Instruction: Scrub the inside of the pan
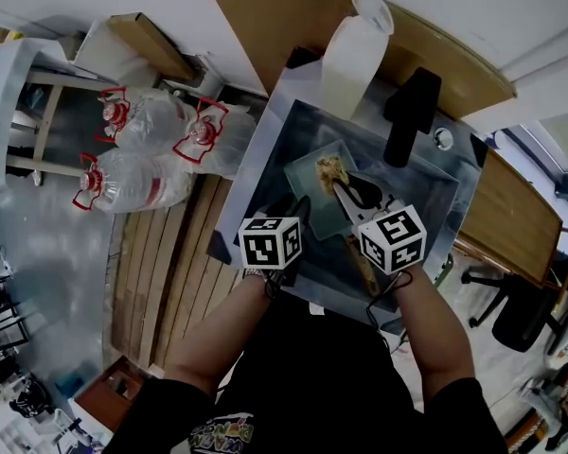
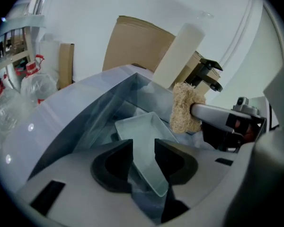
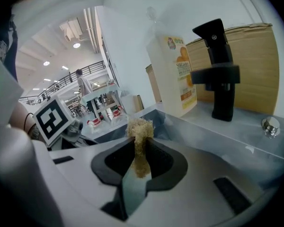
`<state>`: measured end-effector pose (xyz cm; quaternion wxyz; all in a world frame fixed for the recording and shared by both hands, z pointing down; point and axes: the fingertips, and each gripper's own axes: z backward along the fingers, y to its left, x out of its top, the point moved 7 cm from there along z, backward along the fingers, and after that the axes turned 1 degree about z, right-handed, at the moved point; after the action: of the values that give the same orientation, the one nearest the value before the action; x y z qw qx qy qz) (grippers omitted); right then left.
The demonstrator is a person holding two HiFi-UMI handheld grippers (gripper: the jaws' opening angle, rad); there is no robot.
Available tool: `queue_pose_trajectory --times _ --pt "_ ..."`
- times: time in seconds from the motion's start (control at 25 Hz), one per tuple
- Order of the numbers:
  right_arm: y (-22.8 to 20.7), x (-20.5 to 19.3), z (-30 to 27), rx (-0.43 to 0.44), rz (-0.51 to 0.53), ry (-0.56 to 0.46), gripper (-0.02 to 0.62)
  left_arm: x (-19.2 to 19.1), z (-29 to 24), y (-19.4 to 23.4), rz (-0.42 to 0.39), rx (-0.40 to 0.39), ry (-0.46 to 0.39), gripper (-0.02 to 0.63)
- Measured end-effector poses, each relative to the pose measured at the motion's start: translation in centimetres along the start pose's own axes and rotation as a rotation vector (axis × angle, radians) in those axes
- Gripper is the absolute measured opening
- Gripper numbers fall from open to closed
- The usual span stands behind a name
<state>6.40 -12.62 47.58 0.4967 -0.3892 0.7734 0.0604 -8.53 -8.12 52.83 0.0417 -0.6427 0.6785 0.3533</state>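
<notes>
A clear glass rectangular pan point(image 1: 314, 197) lies in the steel sink point(image 1: 435, 192). My left gripper point(image 1: 293, 214) is at the pan's near left rim. In the left gripper view the pan's point(image 2: 143, 129) near corner runs between the jaws of the left gripper point(image 2: 143, 151), which stand apart without pressing it. My right gripper point(image 1: 358, 195) is shut on a tan loofah scrubber point(image 1: 331, 168), which hangs over the pan's far part. The scrubber point(image 3: 140, 129) sticks up from between the right gripper's point(image 3: 141, 150) jaws. From the left gripper view the scrubber point(image 2: 185, 109) is just above the pan's far end.
A black faucet point(image 1: 412, 112) stands at the sink's back right, and a white carton point(image 1: 355, 50) at the back middle, with brown cardboard behind. Large water bottles point(image 1: 142, 149) and a wooden pallet point(image 1: 175, 263) are on the floor to the left.
</notes>
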Motion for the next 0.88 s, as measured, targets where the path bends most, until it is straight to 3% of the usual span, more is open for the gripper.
queue_pose_trajectory --times 0.32,0.6,0.72,0.88 --pt "-0.7 -2.0 -2.6 0.029 0.034 0.085 0.078 -0.4 -2.2 2.0 0.153 0.063 0.033 0.133" --pt "-0.9 -3.2 -5.1 0.058 0.082 0.175 0.078 -1.0 -3.8 3.4 0.218 0.103 0.076 0.129" --pt "-0.7 -3.7 -6.3 0.076 0.111 0.219 0.078 -1.1 -4.1 4.0 0.267 0.117 0.085 0.061" --pt "-0.4 -4.3 -7.9 0.099 0.138 0.263 0.078 -1.1 -4.5 4.2 0.278 0.111 0.092 0.06"
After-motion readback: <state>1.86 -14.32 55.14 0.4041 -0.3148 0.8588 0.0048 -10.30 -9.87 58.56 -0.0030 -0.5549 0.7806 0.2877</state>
